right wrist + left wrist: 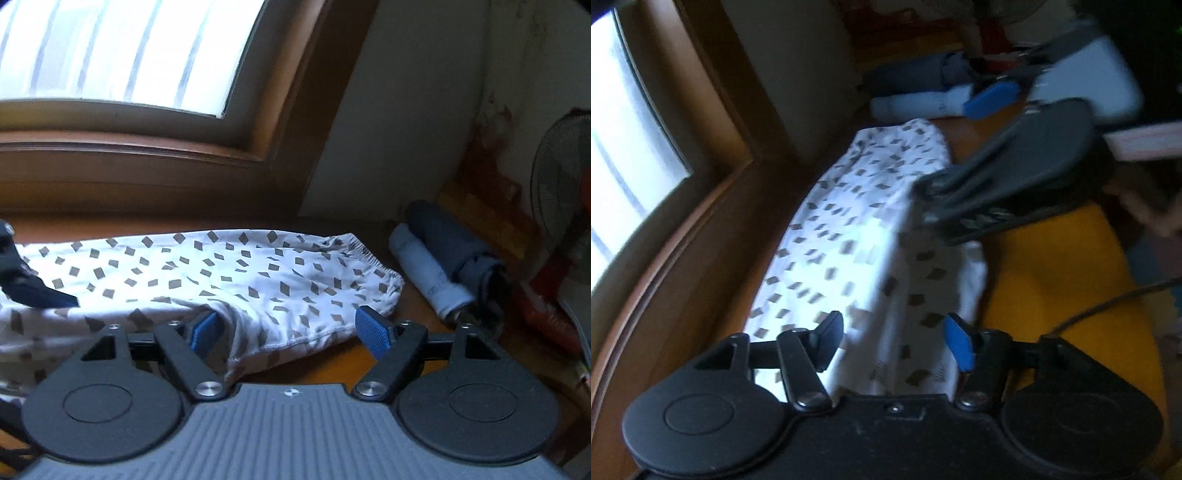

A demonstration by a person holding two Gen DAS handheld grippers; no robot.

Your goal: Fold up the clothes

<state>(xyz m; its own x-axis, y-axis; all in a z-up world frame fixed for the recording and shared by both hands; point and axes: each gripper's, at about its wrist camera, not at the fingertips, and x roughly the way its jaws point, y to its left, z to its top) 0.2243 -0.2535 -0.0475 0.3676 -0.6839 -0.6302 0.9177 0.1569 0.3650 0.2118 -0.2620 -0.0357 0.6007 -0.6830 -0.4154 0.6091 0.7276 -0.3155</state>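
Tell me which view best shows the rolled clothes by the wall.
The right wrist view: the rolled clothes lie sharp and unobstructed right of the patterned garment. The left wrist view shows them small, blurred and far.

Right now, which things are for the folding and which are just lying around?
For the folding:
- white patterned garment
- left gripper, open over the garment
- right gripper, open at its hem

Just lying around:
- rolled dark cloth
- rolled pale cloth
- fan
- yellow cushion
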